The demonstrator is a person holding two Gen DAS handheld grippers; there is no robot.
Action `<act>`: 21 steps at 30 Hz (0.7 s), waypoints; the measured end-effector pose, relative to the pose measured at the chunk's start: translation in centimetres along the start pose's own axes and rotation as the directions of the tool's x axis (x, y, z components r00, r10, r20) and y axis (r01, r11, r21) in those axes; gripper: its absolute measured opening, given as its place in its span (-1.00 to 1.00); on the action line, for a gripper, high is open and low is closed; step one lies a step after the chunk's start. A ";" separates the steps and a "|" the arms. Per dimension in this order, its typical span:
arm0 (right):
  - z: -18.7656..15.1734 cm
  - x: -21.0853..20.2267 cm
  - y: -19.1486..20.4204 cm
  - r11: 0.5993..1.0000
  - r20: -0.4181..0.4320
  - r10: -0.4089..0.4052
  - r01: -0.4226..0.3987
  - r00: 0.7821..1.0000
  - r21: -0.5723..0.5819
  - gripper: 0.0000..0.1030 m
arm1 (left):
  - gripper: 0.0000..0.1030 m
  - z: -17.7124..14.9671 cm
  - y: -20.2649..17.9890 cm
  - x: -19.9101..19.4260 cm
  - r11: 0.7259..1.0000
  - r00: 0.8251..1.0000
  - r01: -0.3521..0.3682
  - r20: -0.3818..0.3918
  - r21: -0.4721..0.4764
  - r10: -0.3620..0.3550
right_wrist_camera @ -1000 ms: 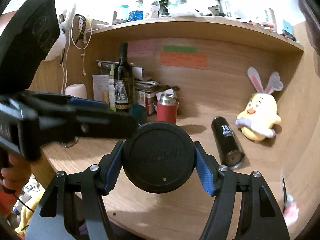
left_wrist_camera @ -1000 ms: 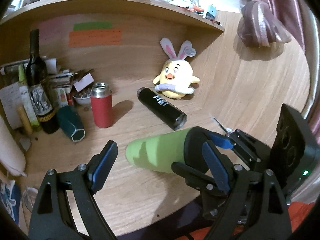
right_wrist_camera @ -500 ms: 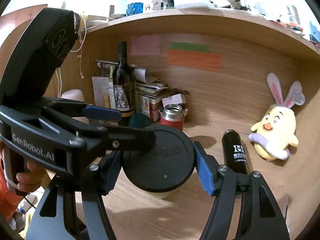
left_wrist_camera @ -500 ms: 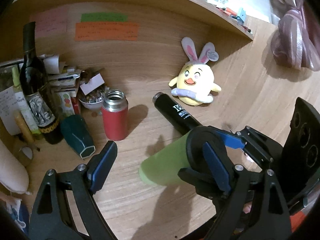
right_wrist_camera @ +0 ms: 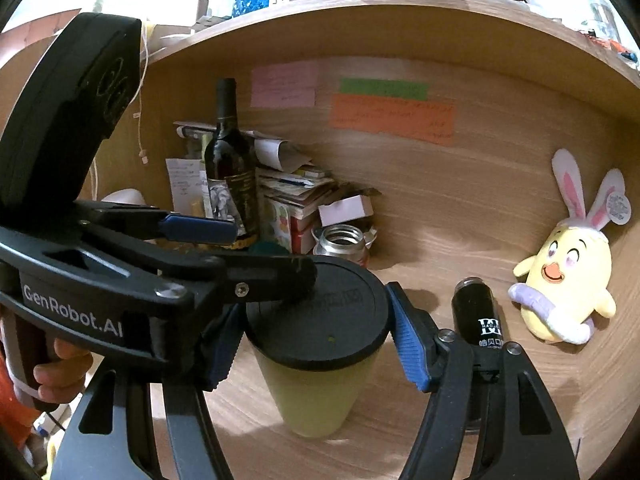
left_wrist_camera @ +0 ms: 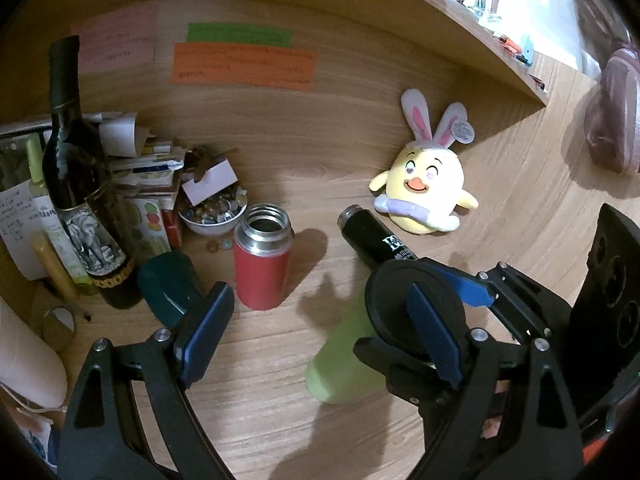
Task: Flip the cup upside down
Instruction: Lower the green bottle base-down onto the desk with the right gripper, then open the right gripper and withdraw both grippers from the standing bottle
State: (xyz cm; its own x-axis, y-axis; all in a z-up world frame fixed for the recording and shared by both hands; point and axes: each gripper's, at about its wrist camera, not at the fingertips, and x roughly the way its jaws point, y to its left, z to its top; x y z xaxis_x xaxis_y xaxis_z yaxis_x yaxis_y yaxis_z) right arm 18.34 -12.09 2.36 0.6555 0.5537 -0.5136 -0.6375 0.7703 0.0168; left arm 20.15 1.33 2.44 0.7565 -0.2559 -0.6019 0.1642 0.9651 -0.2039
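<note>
From the left wrist, the green cup (left_wrist_camera: 344, 356) is swinging from sideways toward upright, above the desk (left_wrist_camera: 260, 400); the left gripper (left_wrist_camera: 316, 336) is hanging released. From the right wrist, the right gripper (right_wrist_camera: 316, 340) is grasping its black lid end (right_wrist_camera: 320, 320), so the turn is nearing completion.

Tabletop (left_wrist_camera: 280, 360) back-left corner: wine bottle (left_wrist_camera: 76, 184), paper stack (left_wrist_camera: 136, 160), bead bowl (left_wrist_camera: 212, 214). Red flask (left_wrist_camera: 262, 258) open, upright mid-tabletop. Black flask (left_wrist_camera: 374, 240) lying beside chick plush (left_wrist_camera: 424, 190).

Both wrist views close, facing desk (left_wrist_camera: 280, 392) back, sharing clutter
</note>
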 end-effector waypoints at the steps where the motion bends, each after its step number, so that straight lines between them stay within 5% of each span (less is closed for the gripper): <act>1: 0.0 0.1 0.0 1.000 0.002 -0.002 0.002 1.000 -0.001 0.24 | 0.74 0.1 -0.1 0.1 1.000 1.000 -0.007 0.005 0.004 0.007; 9: -1.8 2.6 -1.4 0.996 -0.083 0.057 -0.052 0.995 0.068 0.23 | 0.82 0.5 0.4 0.6 1.000 1.000 -0.017 0.003 -0.004 0.017; 16: -2.1 1.2 -1.4 0.996 -0.069 0.051 -0.046 0.996 0.071 0.24 | 0.81 0.3 -0.8 0.1 0.998 0.999 -0.042 0.020 0.038 0.041; 21: -1.9 -1.7 -1.5 0.998 -0.017 0.006 -0.005 1.000 0.064 0.60 | 0.81 -0.4 -2.7 -2.2 0.994 0.995 -0.065 0.085 0.083 0.058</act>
State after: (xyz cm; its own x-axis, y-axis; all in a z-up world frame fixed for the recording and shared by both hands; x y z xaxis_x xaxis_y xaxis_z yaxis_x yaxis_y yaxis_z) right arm 17.43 -14.82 1.55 0.6448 0.5525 -0.5282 -0.6131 0.7865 0.0742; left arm 17.78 -0.70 4.02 0.8160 -0.1935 -0.5447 0.1661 0.9811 -0.0997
